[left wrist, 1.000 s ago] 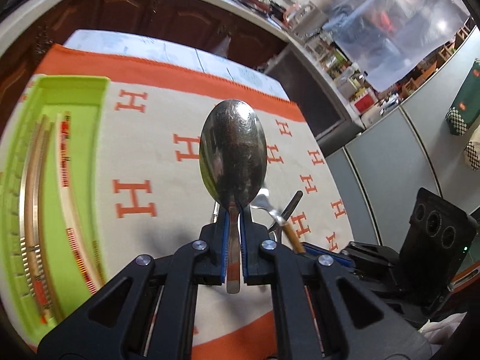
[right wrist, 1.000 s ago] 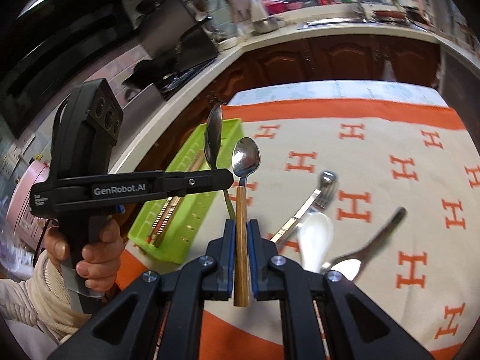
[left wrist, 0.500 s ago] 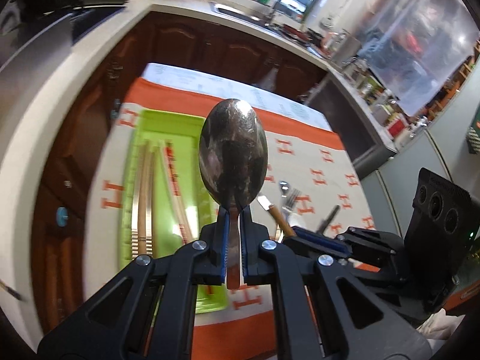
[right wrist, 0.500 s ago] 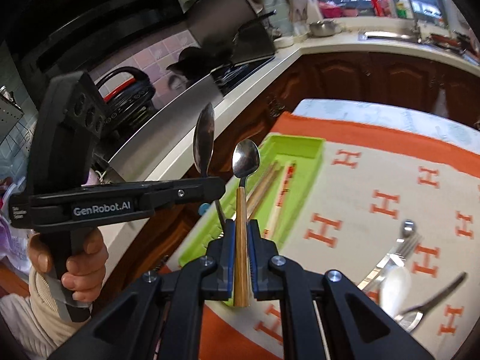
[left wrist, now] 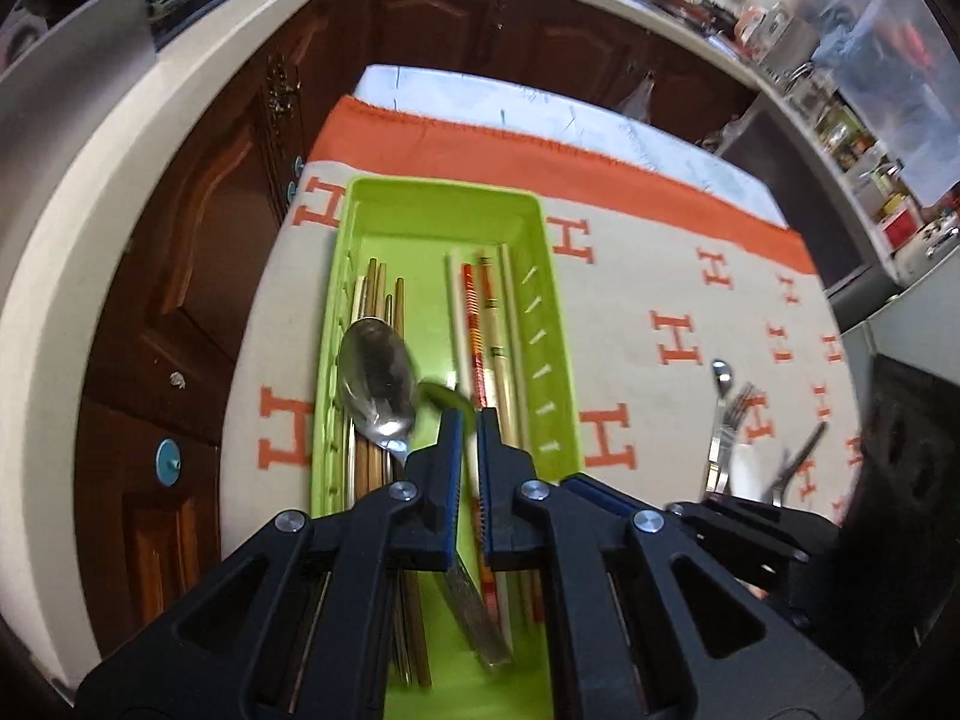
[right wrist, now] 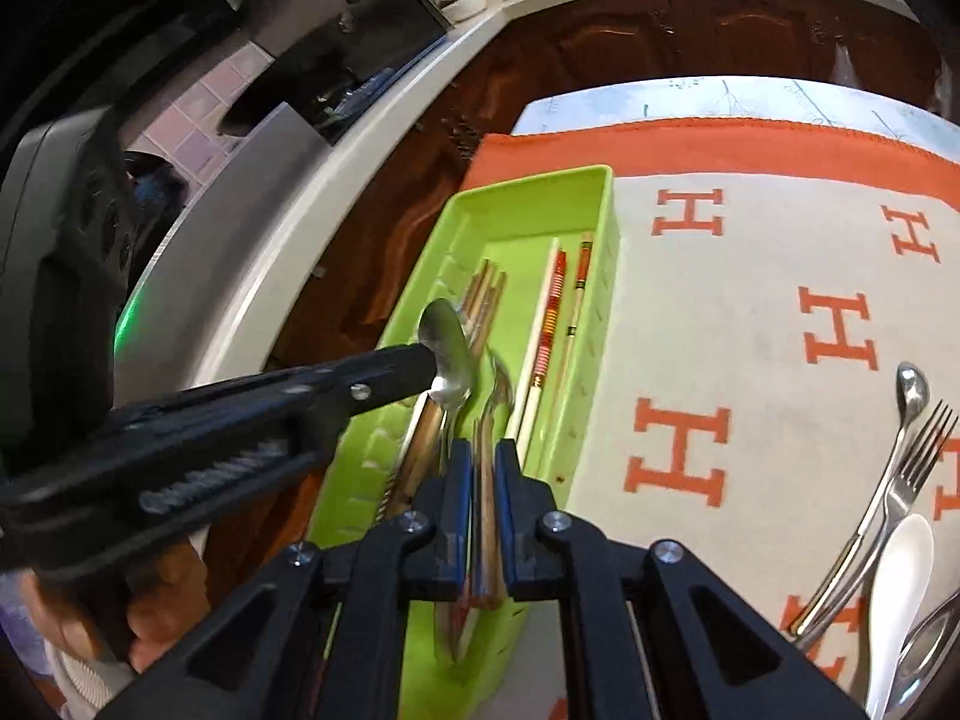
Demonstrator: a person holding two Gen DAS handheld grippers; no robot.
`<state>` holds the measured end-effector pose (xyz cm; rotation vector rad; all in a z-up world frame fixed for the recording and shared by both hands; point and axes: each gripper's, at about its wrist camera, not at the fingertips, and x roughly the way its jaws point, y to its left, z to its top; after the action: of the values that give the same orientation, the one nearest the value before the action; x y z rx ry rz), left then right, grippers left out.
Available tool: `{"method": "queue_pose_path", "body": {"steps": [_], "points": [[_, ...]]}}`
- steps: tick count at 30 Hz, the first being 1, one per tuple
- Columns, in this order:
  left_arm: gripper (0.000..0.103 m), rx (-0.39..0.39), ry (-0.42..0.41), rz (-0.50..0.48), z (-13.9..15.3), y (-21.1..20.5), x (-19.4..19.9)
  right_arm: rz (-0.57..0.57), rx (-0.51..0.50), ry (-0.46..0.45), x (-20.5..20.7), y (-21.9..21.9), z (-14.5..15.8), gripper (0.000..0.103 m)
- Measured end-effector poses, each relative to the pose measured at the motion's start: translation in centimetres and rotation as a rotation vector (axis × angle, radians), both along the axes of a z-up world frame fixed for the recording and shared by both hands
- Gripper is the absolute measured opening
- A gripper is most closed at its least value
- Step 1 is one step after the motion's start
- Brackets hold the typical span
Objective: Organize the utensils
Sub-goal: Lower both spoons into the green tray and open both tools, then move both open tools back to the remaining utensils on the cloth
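Chopsticks (left wrist: 480, 324) and a steel spoon (left wrist: 378, 384) were placed in the green tray (left wrist: 444, 198); left gripper (left wrist: 467, 420) fingers were spread, right gripper (right wrist: 480, 456) fingers pinched a wooden-handled spoon (right wrist: 487, 516), and a fork (right wrist: 900, 480) remained on the desk.

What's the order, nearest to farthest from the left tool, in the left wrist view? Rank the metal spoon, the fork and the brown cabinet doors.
1. Metal spoon: in the green tray, just left of the left tool.
2. Fork: on the cloth, right.
3. Brown cabinet doors: beyond the table.
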<state>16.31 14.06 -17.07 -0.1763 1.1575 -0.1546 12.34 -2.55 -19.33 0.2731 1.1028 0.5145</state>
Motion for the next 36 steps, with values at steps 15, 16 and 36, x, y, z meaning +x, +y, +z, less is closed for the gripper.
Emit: {"method": "queue_pose_path", "body": {"steps": [15,16,36], "points": [[0.034,0.073,0.071,0.017,-2.8,-1.1,-0.5,0.149,0.043,0.098,-1.6,1.7,-0.9,0.012],[0.039,0.07,0.064,0.022,-2.6,-1.1,-0.9,0.152,0.044,0.093,-1.7,1.6,-0.8,0.012],[0.039,0.09,-0.019,-0.015,1.2,-5.2,-8.1,-0.018,-0.052,0.033,-6.2,-7.4,0.8,0.013]]}}
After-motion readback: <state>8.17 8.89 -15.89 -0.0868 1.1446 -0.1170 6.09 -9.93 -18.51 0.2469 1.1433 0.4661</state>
